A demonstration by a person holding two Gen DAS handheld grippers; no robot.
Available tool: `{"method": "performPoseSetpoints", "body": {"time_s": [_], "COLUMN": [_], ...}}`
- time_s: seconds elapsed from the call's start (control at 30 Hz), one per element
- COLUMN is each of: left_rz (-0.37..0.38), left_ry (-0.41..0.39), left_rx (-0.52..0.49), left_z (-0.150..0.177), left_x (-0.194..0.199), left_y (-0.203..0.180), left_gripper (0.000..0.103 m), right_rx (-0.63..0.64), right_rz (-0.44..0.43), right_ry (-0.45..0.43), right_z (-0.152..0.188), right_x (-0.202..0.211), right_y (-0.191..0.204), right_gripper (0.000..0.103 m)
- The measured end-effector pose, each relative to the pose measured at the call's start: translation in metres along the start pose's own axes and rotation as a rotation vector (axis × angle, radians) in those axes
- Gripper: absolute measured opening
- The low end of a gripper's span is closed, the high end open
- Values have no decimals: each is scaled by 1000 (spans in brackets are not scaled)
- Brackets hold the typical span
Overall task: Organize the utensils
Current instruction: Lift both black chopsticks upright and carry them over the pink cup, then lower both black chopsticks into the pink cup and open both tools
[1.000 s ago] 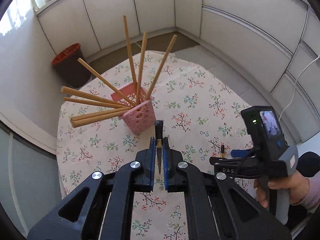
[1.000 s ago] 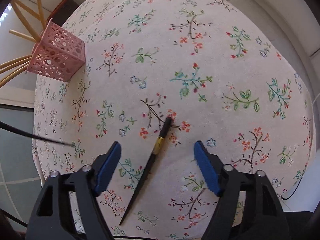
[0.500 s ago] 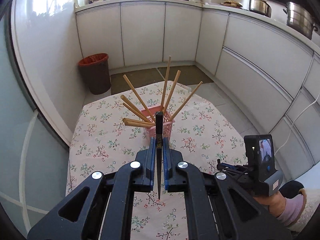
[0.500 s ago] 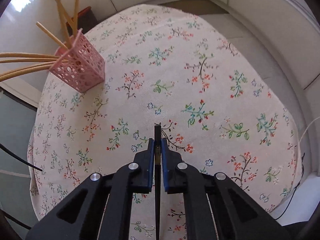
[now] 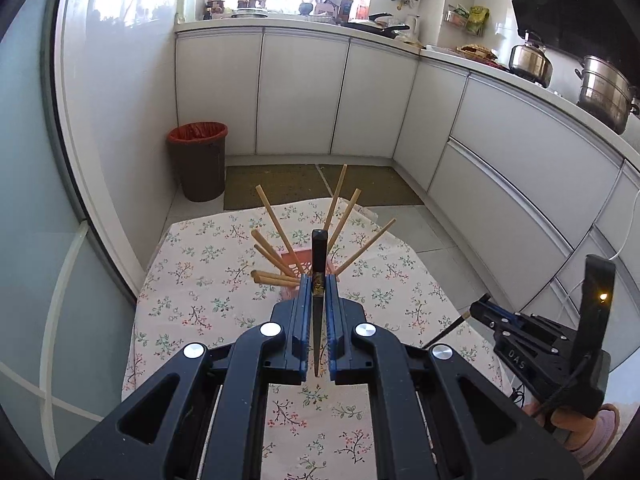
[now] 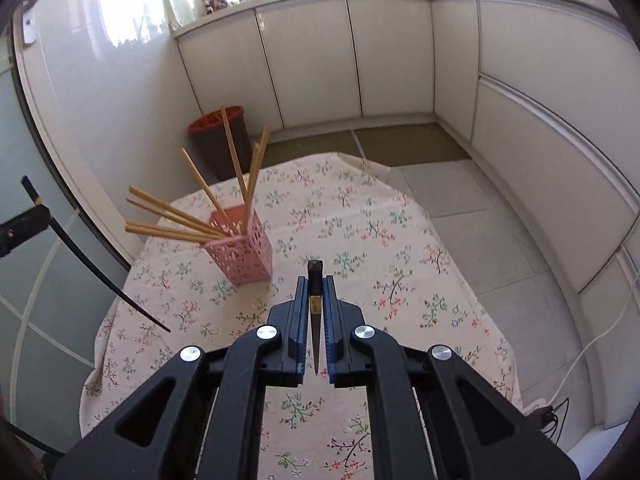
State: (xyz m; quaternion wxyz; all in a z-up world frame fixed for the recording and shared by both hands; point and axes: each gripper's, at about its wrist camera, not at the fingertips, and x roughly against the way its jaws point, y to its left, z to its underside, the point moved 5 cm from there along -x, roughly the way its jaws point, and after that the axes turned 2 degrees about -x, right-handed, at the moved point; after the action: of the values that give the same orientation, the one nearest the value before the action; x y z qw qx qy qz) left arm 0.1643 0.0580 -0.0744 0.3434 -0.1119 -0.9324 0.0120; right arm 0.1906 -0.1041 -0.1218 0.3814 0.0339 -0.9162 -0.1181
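Chopsticks, black and tapered with a gold band: one clamped between the shut blue pads of the left gripper, one pinched the same way in the right gripper, both lifted off the tabletop. Pink perforated plastic holder stands near the tabletop's far-left edge with wooden chopsticks fanned out. Floral cloth covers the top. Right view alone shows the holder whole; the left view has it mostly hidden behind its own pads.

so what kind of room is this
Most likely a home kitchen: white base cabinets under a cluttered countertop, steel pots on the counter at right, and a lined bin.
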Motion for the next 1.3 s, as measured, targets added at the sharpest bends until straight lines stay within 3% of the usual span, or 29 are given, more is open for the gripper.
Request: {"method": "performPoseSetpoints", "body": {"time_s": [0.2, 0.4, 0.73, 0.83, 0.93, 1.13, 1.3], "left_rz": [-7, -37, -101, -126, -103, -139, -168], "left_ry": [-39, -70, -22, 37, -5, -157, -184], "left_rx": [15, 31, 88, 93, 136, 222, 246], "left_z": [-30, -64, -79, -66, -62, -72, -71], "left_x": [0, -24, -106, -131, -117, -57, -38], "left_y": [0, 3, 18, 24, 33, 63, 81], "left_gripper": [6, 6, 7, 22, 29, 40, 44], "right_rx": [-3, -11, 1, -3, -3, 9, 48], "right_rz": [-99, -205, -275, -282, -284, -273, -253], "right_ry": [-135, -206, -215, -200, -193, -183, -187], "right_z": [-58, -99, -121, -121, -123, -125, -124], "right_x": [48, 69, 45, 30, 17, -5, -25], "right_y": [9, 18, 34, 39, 43, 58, 77], "right_gripper": [7, 7, 7, 7, 7, 7, 7]}}
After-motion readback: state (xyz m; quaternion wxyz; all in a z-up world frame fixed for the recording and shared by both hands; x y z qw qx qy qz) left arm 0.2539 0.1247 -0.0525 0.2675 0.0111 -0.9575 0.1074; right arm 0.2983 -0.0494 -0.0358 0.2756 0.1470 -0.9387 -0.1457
